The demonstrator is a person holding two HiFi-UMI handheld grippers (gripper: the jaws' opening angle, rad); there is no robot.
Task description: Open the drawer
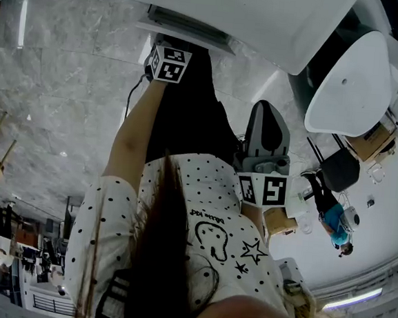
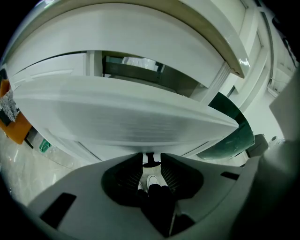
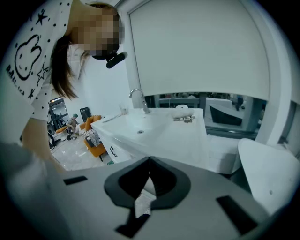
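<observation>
White drawer [image 2: 122, 117], long axis left-to-right, left gripper [image 2: 151, 156] jaws clamping dark handle [image 2: 150, 160], right gripper [image 3: 149, 161] jaws closed

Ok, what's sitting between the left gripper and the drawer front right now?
Only the drawer's black handle: in the left gripper view it sits between the left gripper's jaw tips, right against the white drawer front. Nothing else shows there.

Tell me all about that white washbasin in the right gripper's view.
The washbasin is a glossy white, boxy unit, seemingly ceramic, standing upright below a big pale panel. Its shallow bowl has a round drain, a curved chrome tap rises at the back, a small metal item lies on its right side, and a dark handle marks its front.
</observation>
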